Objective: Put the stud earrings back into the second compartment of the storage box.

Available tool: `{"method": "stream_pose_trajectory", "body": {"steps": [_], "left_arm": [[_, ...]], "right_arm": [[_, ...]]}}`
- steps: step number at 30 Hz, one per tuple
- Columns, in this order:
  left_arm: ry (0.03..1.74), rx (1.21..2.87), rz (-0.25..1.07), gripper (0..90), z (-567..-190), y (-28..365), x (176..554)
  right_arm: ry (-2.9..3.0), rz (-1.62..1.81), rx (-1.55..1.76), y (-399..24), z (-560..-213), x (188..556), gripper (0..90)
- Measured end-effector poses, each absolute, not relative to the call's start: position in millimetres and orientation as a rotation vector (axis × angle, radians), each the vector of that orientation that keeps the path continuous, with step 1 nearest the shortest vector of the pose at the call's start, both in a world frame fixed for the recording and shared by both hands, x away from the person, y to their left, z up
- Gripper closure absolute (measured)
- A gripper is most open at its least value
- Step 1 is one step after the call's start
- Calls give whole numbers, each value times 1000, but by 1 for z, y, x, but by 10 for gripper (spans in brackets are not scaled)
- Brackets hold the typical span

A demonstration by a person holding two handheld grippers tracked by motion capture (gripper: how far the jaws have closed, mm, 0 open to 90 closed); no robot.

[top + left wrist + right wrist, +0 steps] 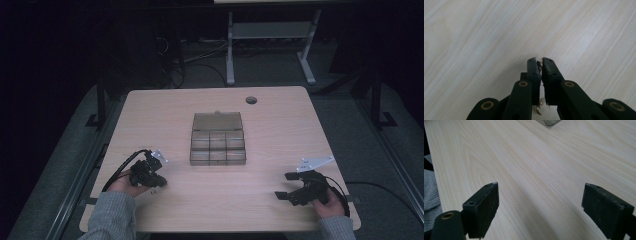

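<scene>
Pale wooden table (175, 107); on it, an open clear compartment box (218, 145), mid-table

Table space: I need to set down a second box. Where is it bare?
The table is bare between the compartment box and the near edge, between the left gripper and right gripper, and beside the box. Crowded nowhere.

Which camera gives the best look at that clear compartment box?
The high view: the compartment box sits whole at mid-table, lid open, its divided cells visible. The right gripper view catches just one corner at its top edge.
</scene>
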State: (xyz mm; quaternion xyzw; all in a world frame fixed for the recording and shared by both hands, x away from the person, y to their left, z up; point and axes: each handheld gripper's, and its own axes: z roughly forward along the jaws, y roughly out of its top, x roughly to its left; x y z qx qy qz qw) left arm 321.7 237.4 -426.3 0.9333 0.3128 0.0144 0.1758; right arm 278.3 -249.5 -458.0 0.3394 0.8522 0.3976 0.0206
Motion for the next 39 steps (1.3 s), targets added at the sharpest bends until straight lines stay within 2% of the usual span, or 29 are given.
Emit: {"method": "stream_pose_trajectory", "body": {"steps": [12, 20, 39], "left_arm": [[826, 2614, 30, 845, -411, 227, 330], [745, 2611, 6, 845, -395, 208, 345], [683, 2596, -11, 845, -377, 168, 377]], "right_arm": [[2641, 1236, 1052, -250, -458, 278, 141], [2636, 1246, 1052, -250, -458, 278, 141], [2638, 1254, 1039, -250, -458, 279, 141]]}}
